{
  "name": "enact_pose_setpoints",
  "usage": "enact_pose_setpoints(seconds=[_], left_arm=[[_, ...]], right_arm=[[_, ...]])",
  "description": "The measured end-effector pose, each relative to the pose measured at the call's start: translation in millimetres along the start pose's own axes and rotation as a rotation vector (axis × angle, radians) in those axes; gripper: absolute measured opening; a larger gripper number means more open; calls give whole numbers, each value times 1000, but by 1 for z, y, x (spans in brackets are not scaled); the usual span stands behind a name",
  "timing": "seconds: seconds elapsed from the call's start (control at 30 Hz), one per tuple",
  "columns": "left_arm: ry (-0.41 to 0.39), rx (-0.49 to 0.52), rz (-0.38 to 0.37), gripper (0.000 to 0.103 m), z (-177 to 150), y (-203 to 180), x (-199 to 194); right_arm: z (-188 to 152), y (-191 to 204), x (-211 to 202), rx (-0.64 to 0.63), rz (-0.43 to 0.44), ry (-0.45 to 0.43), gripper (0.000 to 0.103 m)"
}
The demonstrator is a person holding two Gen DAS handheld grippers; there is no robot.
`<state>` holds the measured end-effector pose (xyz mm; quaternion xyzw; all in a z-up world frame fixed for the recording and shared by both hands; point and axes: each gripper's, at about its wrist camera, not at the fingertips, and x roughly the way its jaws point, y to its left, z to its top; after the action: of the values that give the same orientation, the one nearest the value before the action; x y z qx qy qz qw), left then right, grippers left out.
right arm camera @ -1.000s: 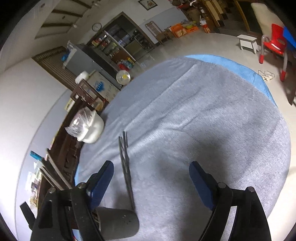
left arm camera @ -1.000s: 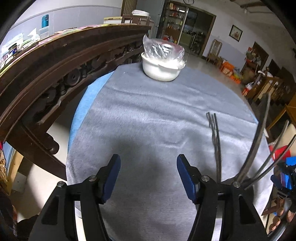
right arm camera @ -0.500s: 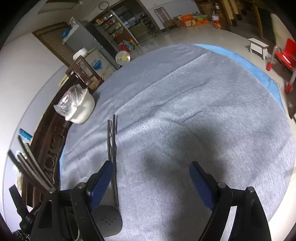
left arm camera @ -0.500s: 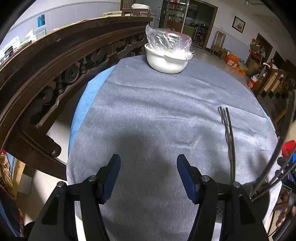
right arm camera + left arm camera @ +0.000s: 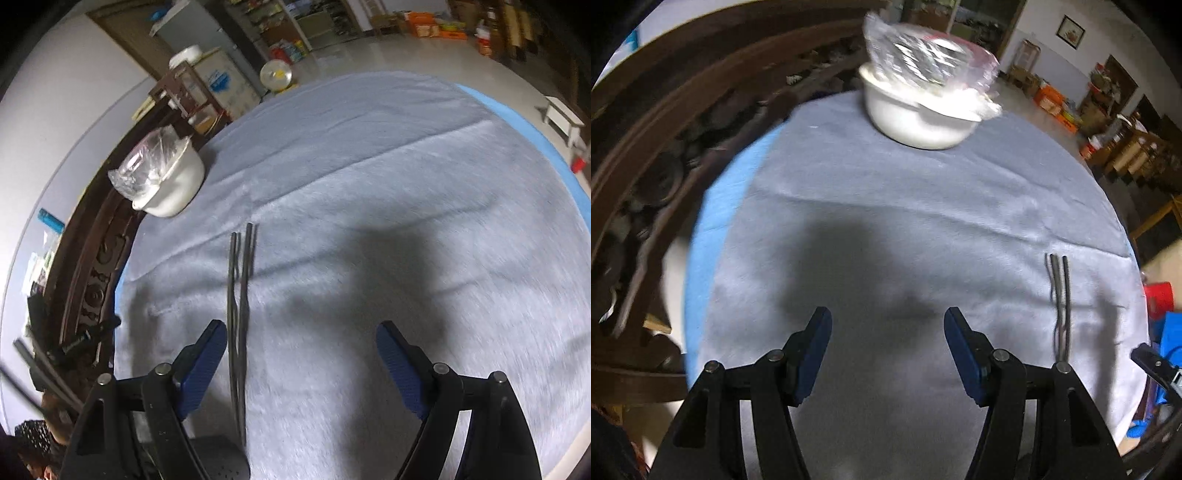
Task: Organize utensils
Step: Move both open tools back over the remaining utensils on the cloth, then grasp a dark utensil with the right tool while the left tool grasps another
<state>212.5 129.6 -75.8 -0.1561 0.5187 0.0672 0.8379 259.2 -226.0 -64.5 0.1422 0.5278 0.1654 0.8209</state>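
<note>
A pair of dark chopsticks lies on the grey cloth of the round table, tips pointing away. In the right wrist view they run between my open right gripper's jaws, close to the left finger, down to a grey perforated utensil holder at the bottom edge. In the left wrist view the chopsticks lie to the right of my open, empty left gripper. More dark sticks show at the far left of the right wrist view.
A white bowl covered with a plastic bag stands at the far side of the table; it also shows in the right wrist view. A carved dark wooden rail runs along the table's left edge. The table edge drops off on the right.
The left gripper moved forward toward the bowl. The right view shifted so the chopsticks now lie between its jaws. The upright sticks left the left view.
</note>
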Motion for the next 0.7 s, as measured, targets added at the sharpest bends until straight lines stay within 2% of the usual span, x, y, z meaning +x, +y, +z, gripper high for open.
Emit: enact_pose_setpoints(seconds=[0.07, 0.13, 0.2, 0.33, 0.43, 0.63, 0.7], left_arm=[[34, 23, -33, 64, 6, -12, 10], [42, 42, -28, 64, 8, -21, 16], [58, 63, -38, 64, 8, -29, 21], [73, 90, -36, 64, 6, -35, 26], [80, 95, -27, 64, 5, -34, 28], [92, 97, -31, 64, 7, -36, 32], [95, 103, -34, 64, 7, -40, 32]], right_arm=[[9, 11, 16, -25, 23, 60, 83], [14, 20, 31, -39, 33, 107, 72], [16, 28, 48, -57, 34, 167, 51], [16, 42, 76, -81, 23, 242, 47], [13, 49, 86, -96, 16, 261, 46], [13, 60, 101, -135, -51, 279, 39], [15, 64, 104, -141, -75, 283, 27]])
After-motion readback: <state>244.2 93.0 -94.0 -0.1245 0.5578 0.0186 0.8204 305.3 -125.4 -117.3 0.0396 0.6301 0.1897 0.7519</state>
